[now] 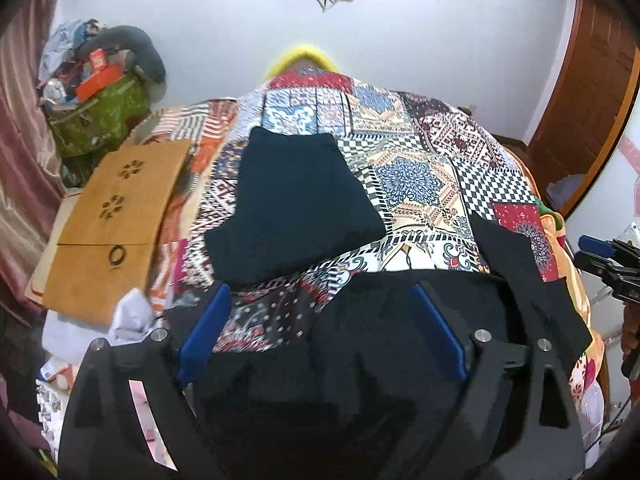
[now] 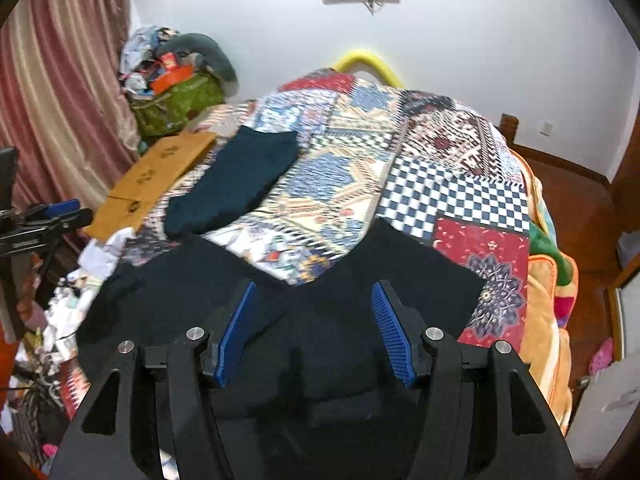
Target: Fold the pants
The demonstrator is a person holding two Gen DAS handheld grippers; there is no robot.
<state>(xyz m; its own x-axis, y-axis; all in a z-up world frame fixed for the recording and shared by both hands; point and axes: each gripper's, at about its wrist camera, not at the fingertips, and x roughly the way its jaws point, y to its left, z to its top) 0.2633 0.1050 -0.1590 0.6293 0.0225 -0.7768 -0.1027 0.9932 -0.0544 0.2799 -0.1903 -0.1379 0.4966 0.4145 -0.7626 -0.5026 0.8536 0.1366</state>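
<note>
Black pants (image 1: 400, 320) lie spread on the near end of the patchwork bed cover (image 1: 420, 152), one leg reaching right (image 1: 516, 264). In the right wrist view the pants (image 2: 240, 280) spread in a V, with a leg going right (image 2: 412, 264). My left gripper (image 1: 320, 292) is open above the pants, its blue pads (image 1: 208, 320) wide apart. My right gripper (image 2: 314, 288) is open above the pants' middle, holding nothing. The right gripper also shows at the left wrist view's right edge (image 1: 600, 252), and the left gripper at the right wrist view's left edge (image 2: 60, 210).
A folded dark teal garment (image 1: 296, 204) lies farther up the bed, also seen in the right wrist view (image 2: 236, 184). A brown cardboard piece (image 1: 116, 216) lies at the bed's left. A green bag of clutter (image 1: 100, 112) stands by the curtain. Wooden floor (image 2: 580, 208) lies to the right.
</note>
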